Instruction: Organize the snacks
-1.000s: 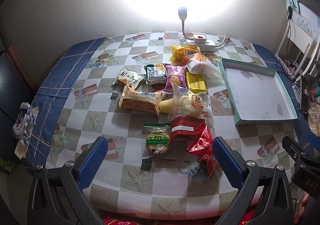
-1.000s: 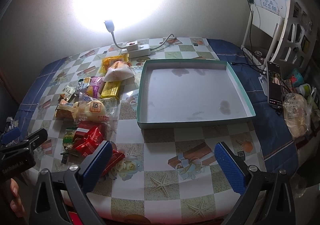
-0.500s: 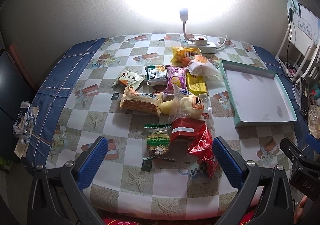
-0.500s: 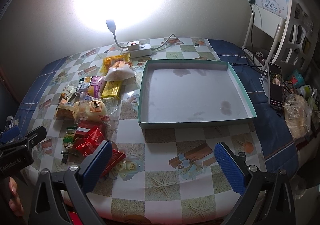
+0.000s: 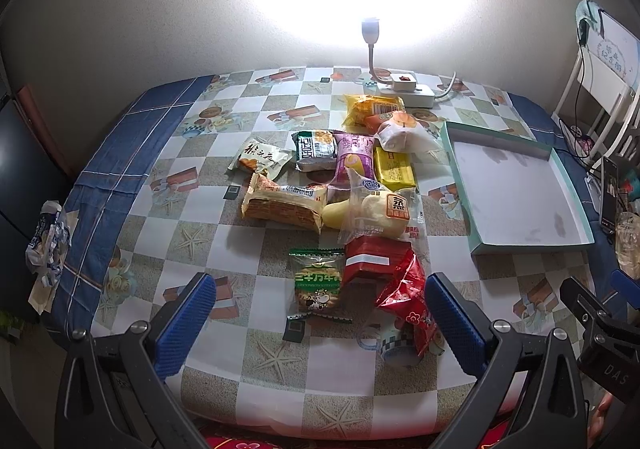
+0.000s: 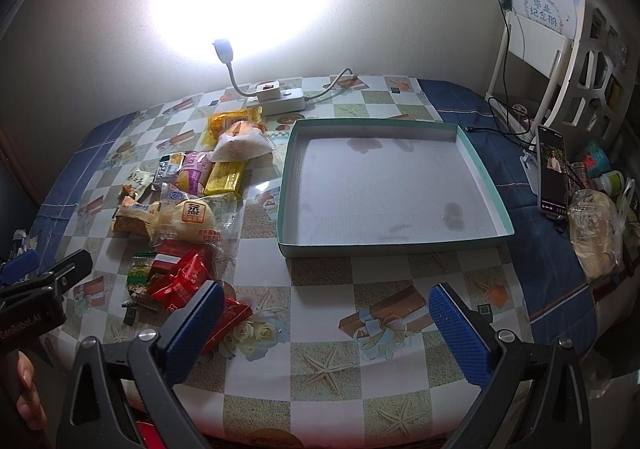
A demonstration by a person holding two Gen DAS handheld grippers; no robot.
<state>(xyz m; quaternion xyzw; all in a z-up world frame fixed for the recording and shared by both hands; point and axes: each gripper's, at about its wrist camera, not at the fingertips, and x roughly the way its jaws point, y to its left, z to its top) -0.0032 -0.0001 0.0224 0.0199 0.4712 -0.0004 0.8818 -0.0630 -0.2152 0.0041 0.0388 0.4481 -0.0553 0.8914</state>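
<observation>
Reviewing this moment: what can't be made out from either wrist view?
- Wall behind the lamp: washed out by glare in both views.
- Red packet: partly hidden by the right gripper finger, right view.
- Red box: its front covered by the bun bag, left view.
- Phone screen: too small to read.

Checkered tablecloth [image 6: 320, 369], teal-rimmed tray [image 6: 392, 249]

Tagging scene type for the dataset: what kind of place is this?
Most likely a home, a dining or living room table. A patterned checkered tablecloth covers it, a small gooseneck lamp plugs into a power strip by the wall, and a phone and household clutter sit at the side.
</observation>
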